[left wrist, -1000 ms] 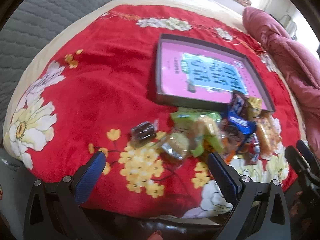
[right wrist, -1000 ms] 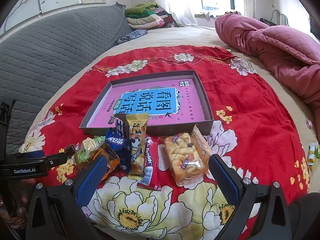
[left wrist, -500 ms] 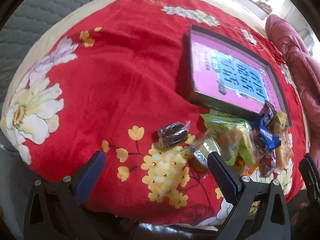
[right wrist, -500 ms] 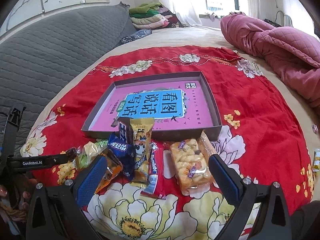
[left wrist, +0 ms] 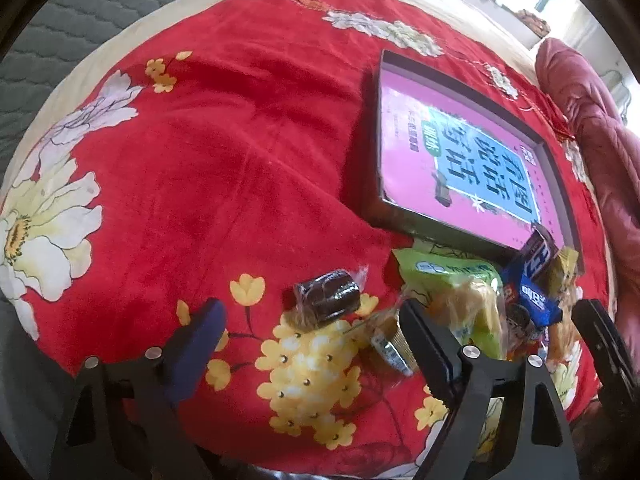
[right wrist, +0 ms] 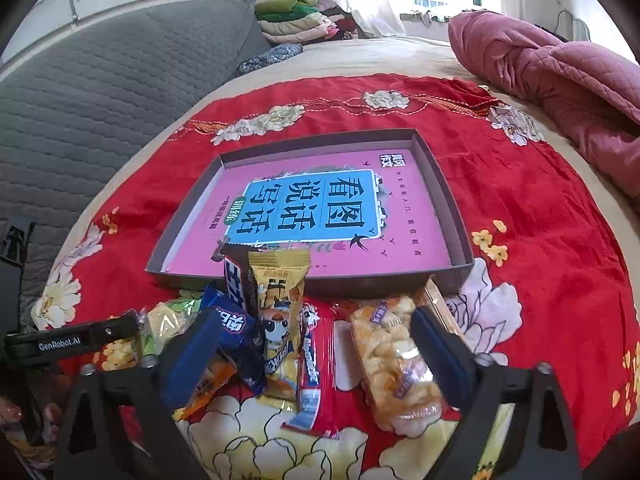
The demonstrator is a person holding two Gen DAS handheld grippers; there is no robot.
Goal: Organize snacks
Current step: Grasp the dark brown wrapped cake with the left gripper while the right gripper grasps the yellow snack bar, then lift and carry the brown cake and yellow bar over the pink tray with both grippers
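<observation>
A shallow grey box with a pink printed bottom lies on the red flowered blanket; in the left wrist view its near wall shows. Several wrapped snacks lie in front of it. In the left wrist view a dark chocolate cake in clear wrap lies just ahead of my open, empty left gripper, beside a green packet. My right gripper is open and empty over a yellow packet, a red bar and a clear bag of orange biscuits.
A bunched pink quilt lies at the right. A grey quilted headboard runs along the left, with folded clothes at the back. The left gripper's finger shows at the right view's left edge.
My left gripper has swung left and come closer, so the chocolate cake now lies between its fingers. My right gripper has moved forward and lower over the snack pile. Both stay open.
</observation>
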